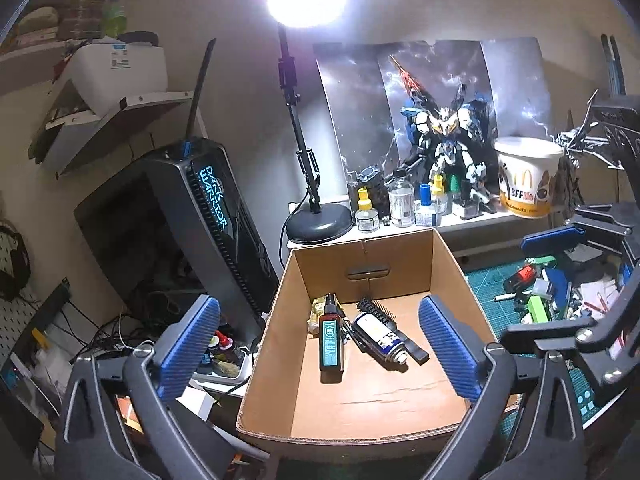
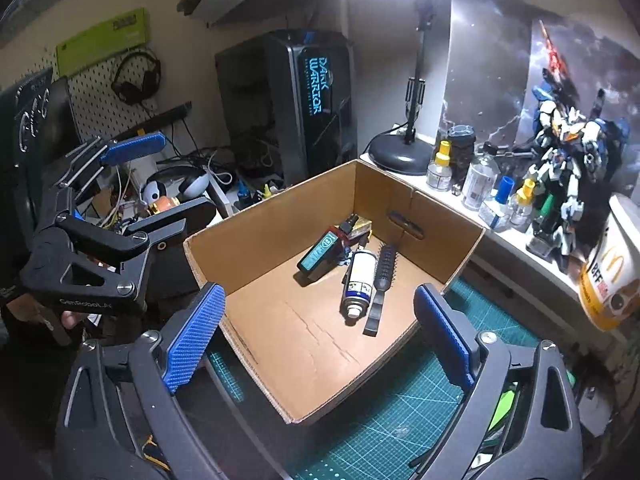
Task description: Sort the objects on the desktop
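Note:
An open cardboard box (image 1: 400, 264) (image 2: 280, 216) stands on the desk. On its floor lie a dark bottle with a teal label (image 1: 330, 340) (image 2: 320, 254), a white spray can (image 1: 380, 336) (image 2: 358, 280), a black hairbrush (image 1: 378, 310) (image 2: 384, 276) and a yellowish packet (image 1: 318, 306) (image 2: 362, 224). My left gripper (image 1: 319, 304) (image 2: 160, 180) hovers over the box's near-left rim, jaws wide open and empty. My right gripper (image 2: 320, 296) (image 1: 560, 280) hangs over the box's near corner above the green mat, also open and holding nothing.
A green cutting mat (image 2: 400, 412) lies under and right of the box, with a heap of small items (image 1: 552, 288). Behind the box a shelf holds a lamp base (image 1: 320, 224), several small bottles (image 1: 400, 200), a robot model (image 2: 568, 168) and a paper bucket (image 1: 528, 176). A PC tower (image 1: 208, 216) stands left.

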